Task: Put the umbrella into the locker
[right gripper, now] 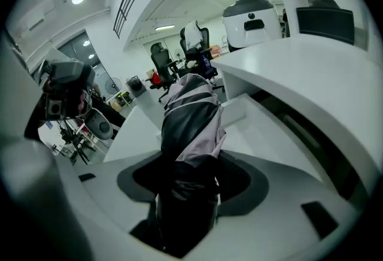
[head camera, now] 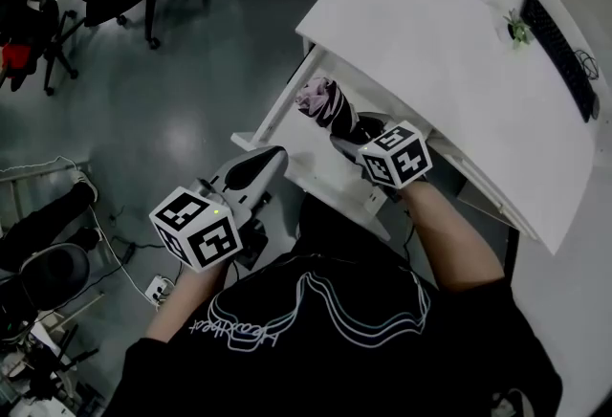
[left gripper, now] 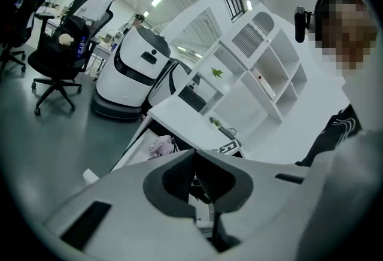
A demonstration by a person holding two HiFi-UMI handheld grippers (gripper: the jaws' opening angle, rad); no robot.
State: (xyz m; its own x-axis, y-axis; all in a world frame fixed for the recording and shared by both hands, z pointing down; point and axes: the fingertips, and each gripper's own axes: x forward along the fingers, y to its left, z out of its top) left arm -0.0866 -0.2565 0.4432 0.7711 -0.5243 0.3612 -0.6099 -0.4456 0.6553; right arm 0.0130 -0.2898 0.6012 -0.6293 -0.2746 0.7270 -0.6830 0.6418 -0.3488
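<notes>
While the right gripper [head camera: 349, 133] holds a folded pink-and-black umbrella [head camera: 320, 104] just above the open white locker [head camera: 287, 133] under the table [head camera: 430, 42], the left gripper [head camera: 273, 159] hangs beside the locker's near edge, head view. Left gripper view: fingers [left gripper: 173, 173] pressed together, nothing between them. Right gripper view: fingers [right gripper: 239, 182] clamped on the umbrella's black lower part, its top pointing toward the locker.

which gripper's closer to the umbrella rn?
Right. The right gripper is clamped on the umbrella; the left gripper, shut and empty, sits apart to its left in the head view.
</notes>
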